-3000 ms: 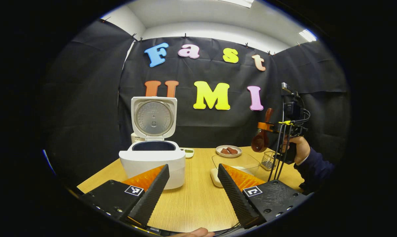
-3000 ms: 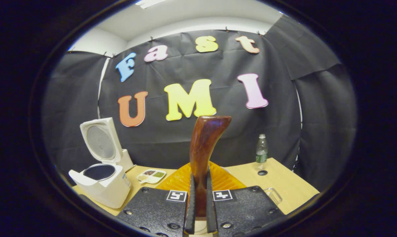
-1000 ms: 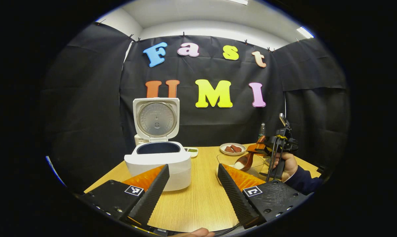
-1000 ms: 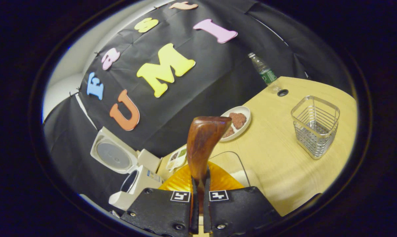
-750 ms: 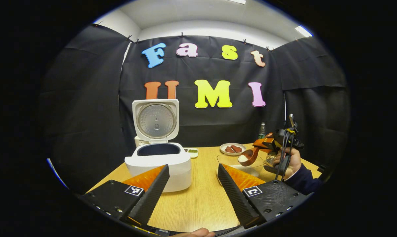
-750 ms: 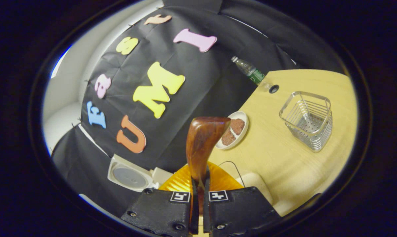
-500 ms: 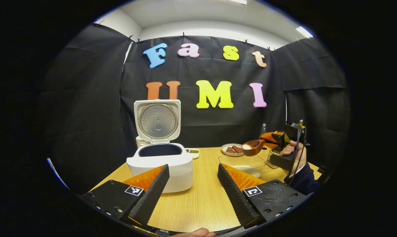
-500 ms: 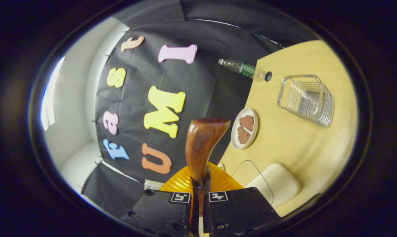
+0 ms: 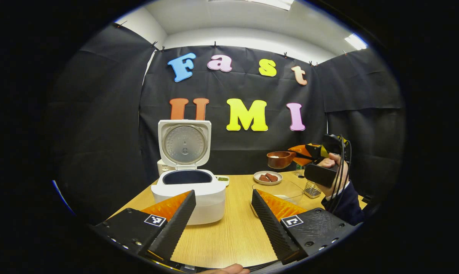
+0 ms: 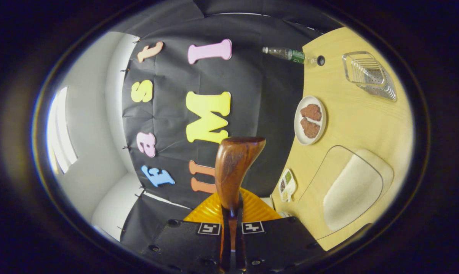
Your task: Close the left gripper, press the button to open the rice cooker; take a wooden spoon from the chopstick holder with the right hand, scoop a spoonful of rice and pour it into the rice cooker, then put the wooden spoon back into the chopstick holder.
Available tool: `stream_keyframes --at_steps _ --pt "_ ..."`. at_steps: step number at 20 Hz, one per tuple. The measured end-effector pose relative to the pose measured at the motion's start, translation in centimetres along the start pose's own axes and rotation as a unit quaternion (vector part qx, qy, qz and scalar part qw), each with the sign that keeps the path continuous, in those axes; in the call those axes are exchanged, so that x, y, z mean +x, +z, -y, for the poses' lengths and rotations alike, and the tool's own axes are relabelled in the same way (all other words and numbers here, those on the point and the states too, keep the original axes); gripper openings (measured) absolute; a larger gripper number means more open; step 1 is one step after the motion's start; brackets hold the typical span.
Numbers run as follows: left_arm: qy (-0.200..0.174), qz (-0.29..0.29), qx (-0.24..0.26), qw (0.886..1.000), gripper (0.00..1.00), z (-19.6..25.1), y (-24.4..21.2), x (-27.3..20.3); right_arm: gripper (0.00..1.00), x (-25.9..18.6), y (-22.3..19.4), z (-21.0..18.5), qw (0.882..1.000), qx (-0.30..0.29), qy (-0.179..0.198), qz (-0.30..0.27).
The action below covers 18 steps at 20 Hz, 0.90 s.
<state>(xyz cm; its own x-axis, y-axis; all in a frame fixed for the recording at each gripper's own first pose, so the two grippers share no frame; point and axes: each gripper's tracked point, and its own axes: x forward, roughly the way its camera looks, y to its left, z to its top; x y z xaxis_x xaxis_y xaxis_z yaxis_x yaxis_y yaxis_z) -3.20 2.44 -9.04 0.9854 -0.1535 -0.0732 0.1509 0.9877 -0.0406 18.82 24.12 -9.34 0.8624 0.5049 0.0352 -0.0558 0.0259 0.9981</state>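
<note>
Rice cooker open, lid up. Wooden spoon loaded with rice, clamped in right gripper jaws, level, well right of cooker, above glass rice bowl. Left gripper jaws wide, empty, near cooker. Left: carry, pour, return to chopstick holder. Rice barely visible.

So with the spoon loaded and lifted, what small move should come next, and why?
Probably carry the wooden spoon level toward the open rice cooker. The right gripper holds it above the glass bowl, its bowl showing rice, well short of the cooker's pot, whose lid stands up.
</note>
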Motion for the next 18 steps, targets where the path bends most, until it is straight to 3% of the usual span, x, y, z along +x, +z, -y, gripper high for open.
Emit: stream_keyframes --at_steps 5,10,13,18 --pt "0.017 0.007 0.0 1.0 0.94 -1.9 0.8 -1.2 0.07 5.3 -4.8 -1.7 0.998 -0.047 -0.013 -0.026" --pt "0.023 0.018 -0.014 0.999 0.94 -3.0 1.4 -2.6 0.07 11.7 -9.3 -3.2 0.987 -0.148 -0.034 -0.051" --pt "0.029 0.016 -0.016 0.999 0.94 -4.0 1.2 -3.0 0.07 14.9 -12.2 -4.6 0.969 -0.236 -0.029 -0.063" --pt "0.039 0.014 -0.02 0.999 0.94 -5.1 0.8 -3.2 0.1 18.6 -17.6 -6.0 0.918 -0.389 -0.019 -0.077"
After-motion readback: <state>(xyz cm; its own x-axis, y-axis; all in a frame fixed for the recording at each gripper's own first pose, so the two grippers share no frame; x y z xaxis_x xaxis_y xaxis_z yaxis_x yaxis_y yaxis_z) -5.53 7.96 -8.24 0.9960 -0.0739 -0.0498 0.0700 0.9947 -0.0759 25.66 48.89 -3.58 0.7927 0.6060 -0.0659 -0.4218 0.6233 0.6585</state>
